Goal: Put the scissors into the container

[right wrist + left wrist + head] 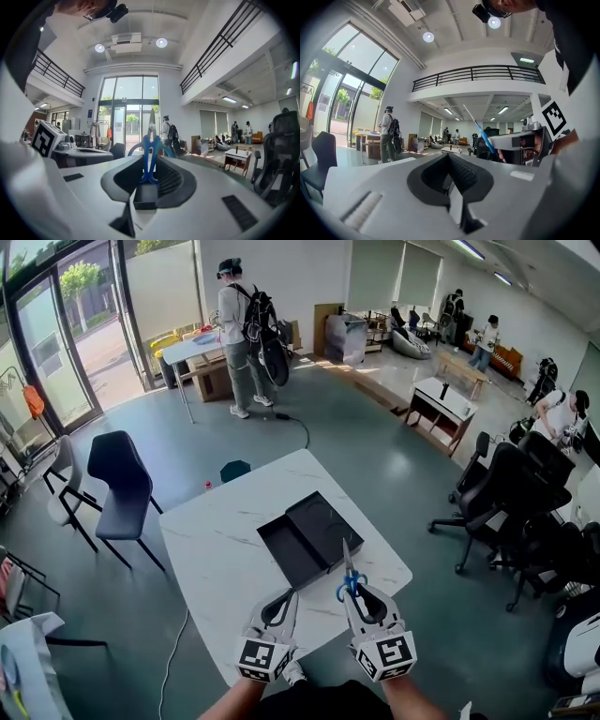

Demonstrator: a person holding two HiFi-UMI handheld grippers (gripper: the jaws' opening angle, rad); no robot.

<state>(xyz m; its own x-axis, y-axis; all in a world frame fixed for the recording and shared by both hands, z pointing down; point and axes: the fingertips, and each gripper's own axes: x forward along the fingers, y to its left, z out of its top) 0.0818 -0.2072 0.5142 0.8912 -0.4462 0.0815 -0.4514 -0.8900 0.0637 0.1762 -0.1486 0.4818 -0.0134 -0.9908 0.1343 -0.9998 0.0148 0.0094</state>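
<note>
At the far left of the head view a dark chair stands on the grey floor beside the white bench, and well behind it a person with a backpack stands at another table. On the bench, right of its middle, lies the black container, open on top, its two flat halves set side by side. Nearer the person, over the bench's near edge, the left gripper hangs just in front of the container's near corner. The left gripper view shows that left gripper with its jaws drawn together and nothing between them. Just to its right, the right gripper holds the scissors by their blue handles. The grey blades point away from the person, and their tip reaches the container's near right edge, so the scissors are outside the container and in the gripper. The right gripper view confirms this: the right gripper has its jaws closed part-way on the blue handle loops of the scissors, with the blades standing up beyond the fingertips. From the left gripper view the right gripper shows at the right, with the scissors slanting up out of it. At the far right of the head view, black office chairs stand on the floor well apart from the bench.
</note>
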